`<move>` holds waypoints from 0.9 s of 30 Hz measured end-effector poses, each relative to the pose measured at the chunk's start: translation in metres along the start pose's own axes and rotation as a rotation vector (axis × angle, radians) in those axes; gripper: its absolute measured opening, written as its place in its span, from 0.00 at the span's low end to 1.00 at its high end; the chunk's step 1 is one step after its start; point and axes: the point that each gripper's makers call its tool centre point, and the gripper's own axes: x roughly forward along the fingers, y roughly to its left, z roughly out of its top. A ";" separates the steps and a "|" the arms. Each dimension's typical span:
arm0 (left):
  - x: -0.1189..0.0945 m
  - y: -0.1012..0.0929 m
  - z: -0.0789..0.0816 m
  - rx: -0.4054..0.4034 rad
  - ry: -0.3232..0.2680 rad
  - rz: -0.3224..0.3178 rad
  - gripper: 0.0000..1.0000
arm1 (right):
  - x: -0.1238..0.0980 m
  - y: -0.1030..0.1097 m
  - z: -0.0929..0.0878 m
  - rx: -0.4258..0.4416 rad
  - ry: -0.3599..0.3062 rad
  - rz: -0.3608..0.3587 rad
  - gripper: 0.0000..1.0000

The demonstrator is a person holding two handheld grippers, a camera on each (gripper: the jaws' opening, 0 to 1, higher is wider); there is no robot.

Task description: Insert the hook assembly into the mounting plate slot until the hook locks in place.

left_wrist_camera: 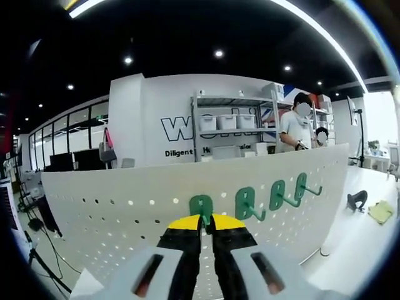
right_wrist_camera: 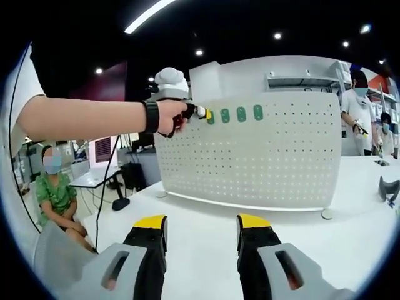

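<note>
- Your left hand-held gripper (left_wrist_camera: 207, 220) is up at the white pegboard mounting plate (left_wrist_camera: 112, 212), near its upper edge; its yellow-tipped jaws are clamped on the lower part of a green hook assembly (left_wrist_camera: 201, 207).
- That hook assembly sits against the plate face, at the left end of a row. Three more green hooks (left_wrist_camera: 274, 195) hang to its right along the same line, their prongs sticking out toward you.
- From the right gripper view, your left hand-held gripper (right_wrist_camera: 201, 112) meets the plate's upper left corner, with your bare forearm (right_wrist_camera: 81, 117) and a dark wristband behind it. The green hooks (right_wrist_camera: 241, 114) run along the top of the mounting plate (right_wrist_camera: 250, 156).
- Your right hand-held gripper (right_wrist_camera: 202, 232) hangs low over the white counter (right_wrist_camera: 200, 250), jaws apart, nothing between them, well short of the plate.
- The plate stands upright on the counter.
- A dark object (left_wrist_camera: 357, 200) and a yellowish cloth (left_wrist_camera: 381, 211) lie on the counter off to the plate's right.
- Background: a shelving rack with bins (left_wrist_camera: 228, 122), a standing person (left_wrist_camera: 298, 128) beside it, and a seated person in green (right_wrist_camera: 57, 197) on the far left.
</note>
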 end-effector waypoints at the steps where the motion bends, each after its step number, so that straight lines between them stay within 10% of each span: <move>1: 0.000 0.000 -0.001 0.009 0.005 -0.004 0.07 | 0.000 0.000 0.000 -0.001 -0.001 -0.001 0.45; 27: -0.025 -0.008 -0.011 0.044 0.010 -0.184 0.27 | 0.008 0.011 0.010 -0.059 -0.010 0.032 0.56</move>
